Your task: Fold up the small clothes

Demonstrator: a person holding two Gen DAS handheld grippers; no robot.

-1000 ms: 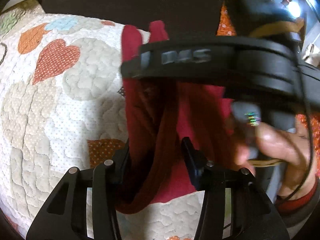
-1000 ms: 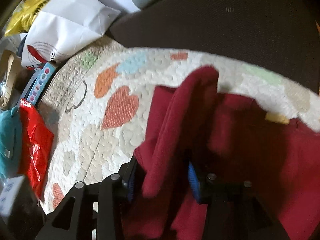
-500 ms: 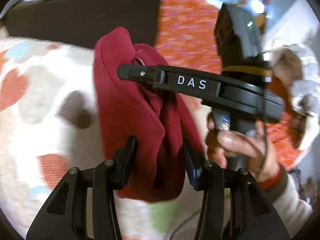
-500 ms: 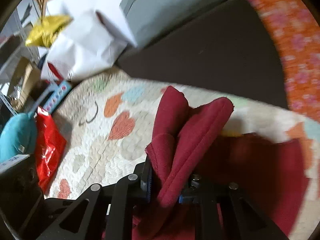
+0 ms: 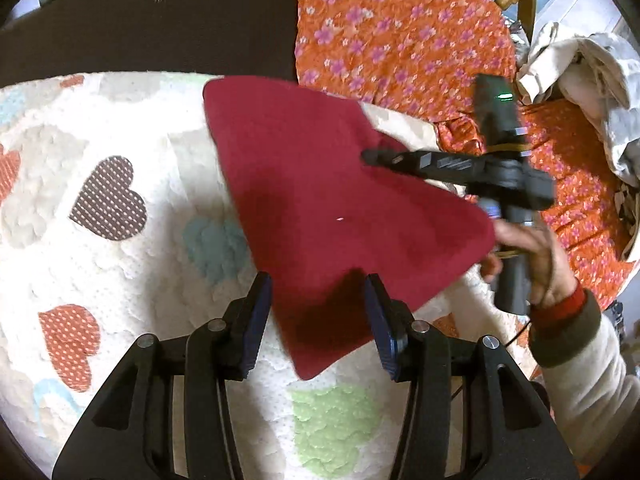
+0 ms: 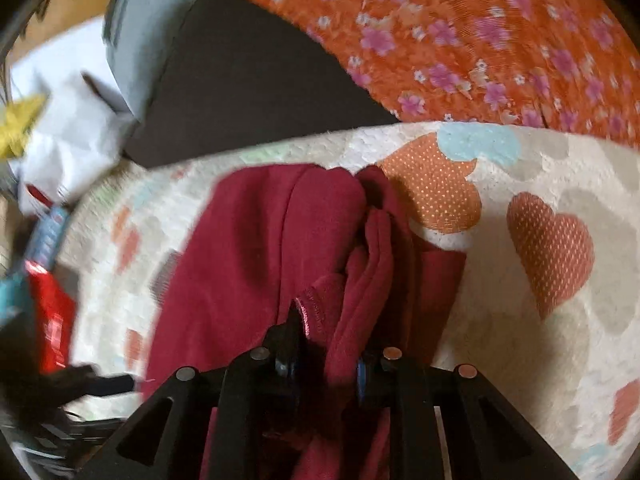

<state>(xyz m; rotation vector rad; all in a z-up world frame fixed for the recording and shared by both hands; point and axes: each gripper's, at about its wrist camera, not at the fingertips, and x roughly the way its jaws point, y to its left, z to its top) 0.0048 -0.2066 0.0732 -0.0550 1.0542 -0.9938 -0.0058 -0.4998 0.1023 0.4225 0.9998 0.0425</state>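
L wrist: left gripper [image 5: 318, 316] spread wide, dark red garment [image 5: 332, 208] flat on heart quilt [image 5: 100, 240], its near corner btwn fingers, unpinched; R wrist: right gripper [image 6: 324, 364] pinching bunched garment fold [image 6: 360, 280], orange floral cloth [image 6: 480, 40] behind.

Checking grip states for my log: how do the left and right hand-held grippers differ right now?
The left hand-held gripper has its jaws spread wide, with the dark red fleece garment lying flat between them, unpinched. The right hand-held gripper has its jaws nearly closed, clamping a bunched fold of that garment. Both are black with blue pads and sit above the cream heart-patterned quilt.
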